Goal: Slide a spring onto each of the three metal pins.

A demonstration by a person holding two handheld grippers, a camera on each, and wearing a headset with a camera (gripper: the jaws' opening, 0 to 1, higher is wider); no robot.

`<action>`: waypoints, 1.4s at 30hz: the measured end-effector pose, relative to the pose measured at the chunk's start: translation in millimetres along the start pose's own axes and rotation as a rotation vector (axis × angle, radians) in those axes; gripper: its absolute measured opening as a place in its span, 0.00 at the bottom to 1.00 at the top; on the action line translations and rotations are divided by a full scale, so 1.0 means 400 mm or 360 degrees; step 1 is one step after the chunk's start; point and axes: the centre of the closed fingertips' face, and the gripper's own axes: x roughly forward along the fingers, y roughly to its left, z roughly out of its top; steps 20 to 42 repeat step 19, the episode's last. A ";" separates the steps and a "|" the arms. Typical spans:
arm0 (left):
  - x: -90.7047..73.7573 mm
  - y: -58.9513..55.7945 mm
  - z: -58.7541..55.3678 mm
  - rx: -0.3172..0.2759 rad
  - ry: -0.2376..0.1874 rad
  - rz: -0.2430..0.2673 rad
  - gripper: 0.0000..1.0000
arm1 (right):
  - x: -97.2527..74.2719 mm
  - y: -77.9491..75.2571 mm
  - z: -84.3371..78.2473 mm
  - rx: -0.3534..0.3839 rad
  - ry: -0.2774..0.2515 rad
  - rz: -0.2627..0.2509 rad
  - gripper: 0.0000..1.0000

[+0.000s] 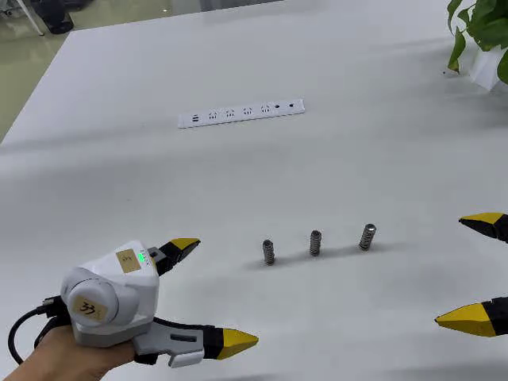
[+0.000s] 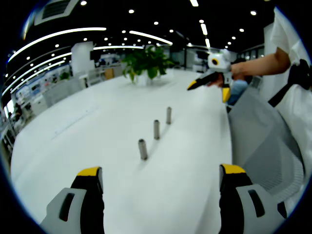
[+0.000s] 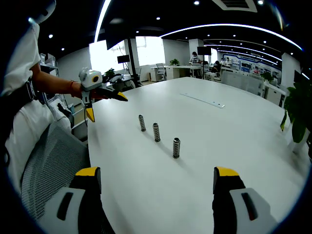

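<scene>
Well, springs [image 1: 268,252] seemingly sitting on all three pins [image 1: 315,235]; I'm holding left gripper [image 1: 218,292] and right gripper [image 1: 467,268] wide, empty, well clear, avoiding knocks.

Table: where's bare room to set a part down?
The widest bare patch on the table lies between the power strip and the row of three pins. It is also free right of the strip, up to the plant. It is tight around the pins, between left gripper and right gripper.
</scene>
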 end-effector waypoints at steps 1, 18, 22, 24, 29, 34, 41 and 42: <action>0.001 0.000 -0.002 0.0002 0.0004 0.0000 1.00 | 0.000 0.000 -0.001 -0.0004 0.0002 0.0002 0.96; 0.006 -0.006 -0.001 -0.0005 -0.0001 -0.0005 1.00 | -0.002 0.000 0.002 -0.0005 -0.0007 0.0003 0.96; 0.006 -0.007 -0.001 -0.0005 -0.0002 -0.0006 1.00 | -0.003 0.000 0.002 -0.0005 -0.0009 0.0003 0.96; 0.006 -0.007 -0.001 -0.0005 -0.0002 -0.0006 1.00 | -0.003 0.000 0.002 -0.0005 -0.0009 0.0003 0.96; 0.006 -0.007 -0.001 -0.0005 -0.0002 -0.0006 1.00 | -0.003 0.000 0.002 -0.0005 -0.0009 0.0003 0.96; 0.006 -0.007 -0.001 -0.0005 -0.0002 -0.0006 1.00 | -0.003 0.000 0.002 -0.0005 -0.0009 0.0003 0.96; 0.006 -0.007 -0.001 -0.0005 -0.0002 -0.0006 1.00 | -0.003 0.000 0.002 -0.0005 -0.0009 0.0003 0.96; 0.006 -0.007 -0.001 -0.0005 -0.0002 -0.0006 1.00 | -0.003 0.000 0.002 -0.0005 -0.0009 0.0003 0.96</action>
